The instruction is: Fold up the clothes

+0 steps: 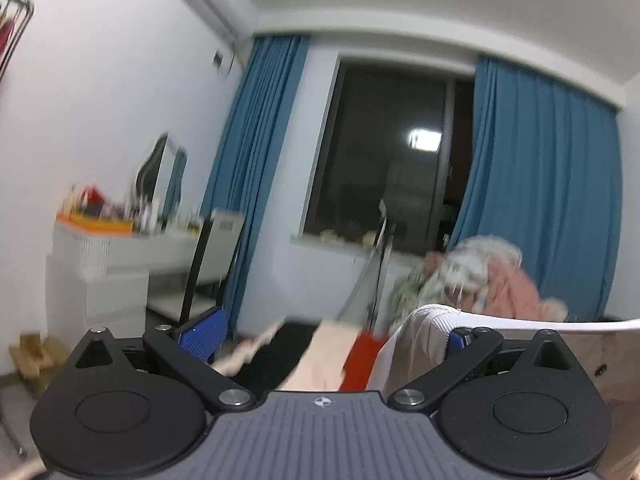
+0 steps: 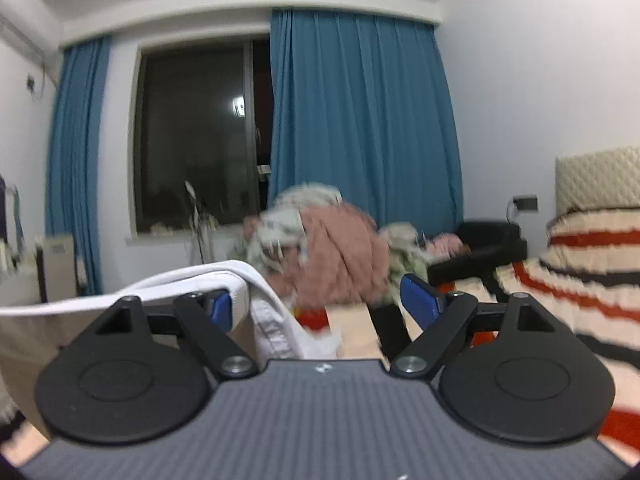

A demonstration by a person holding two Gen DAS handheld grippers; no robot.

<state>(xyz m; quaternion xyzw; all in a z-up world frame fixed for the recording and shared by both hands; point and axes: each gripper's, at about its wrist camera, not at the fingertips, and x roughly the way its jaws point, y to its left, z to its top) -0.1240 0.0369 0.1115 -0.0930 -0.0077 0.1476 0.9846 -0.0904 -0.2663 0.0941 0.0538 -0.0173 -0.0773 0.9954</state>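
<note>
White garment (image 2: 240,284) stretches between both grippers; left gripper (image 1: 332,330) and right gripper (image 2: 320,304) each show fingers spread, cloth draped over one finger.

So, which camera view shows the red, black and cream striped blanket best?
The right wrist view: the red, black and cream striped blanket fills its right side, so the stripes are easy to read despite some blur. The left wrist view shows only a small blurred red, cream and black patch between the tongs.
</note>
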